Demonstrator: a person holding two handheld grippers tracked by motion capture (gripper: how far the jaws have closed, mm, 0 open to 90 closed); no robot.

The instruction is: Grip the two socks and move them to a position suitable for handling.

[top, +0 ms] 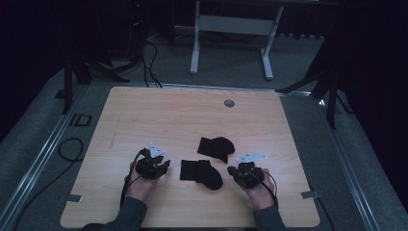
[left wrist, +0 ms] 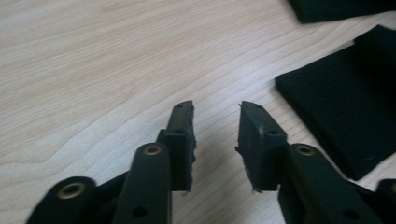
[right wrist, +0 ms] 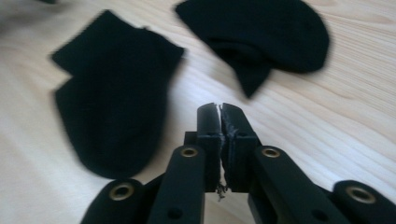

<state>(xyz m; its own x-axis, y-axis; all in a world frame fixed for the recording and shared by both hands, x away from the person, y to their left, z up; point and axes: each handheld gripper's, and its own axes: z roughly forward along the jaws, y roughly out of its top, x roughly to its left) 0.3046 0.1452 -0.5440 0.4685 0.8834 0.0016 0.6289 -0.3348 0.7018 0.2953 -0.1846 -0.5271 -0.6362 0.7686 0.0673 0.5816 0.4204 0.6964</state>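
Observation:
Two black socks lie near the front middle of the wooden table [top: 168,115]. The nearer sock [top: 201,173] lies flat between my two grippers; the farther sock [top: 216,147] is folded over behind it. My left gripper [top: 166,165] rests left of the nearer sock, open and empty, and the left gripper view [left wrist: 216,108] shows the gap between its jaws with that sock's cuff [left wrist: 336,112] at right. My right gripper [top: 232,171] sits right of the socks, shut on nothing; the right gripper view [right wrist: 220,108] has the nearer sock [right wrist: 116,93] at left and the folded one [right wrist: 261,37] beyond.
A round grey grommet [top: 229,103] sits near the table's far edge. Behind the table stand a white desk frame [top: 231,33] and black stands with cables on a grey floor. Bare wood surrounds the socks.

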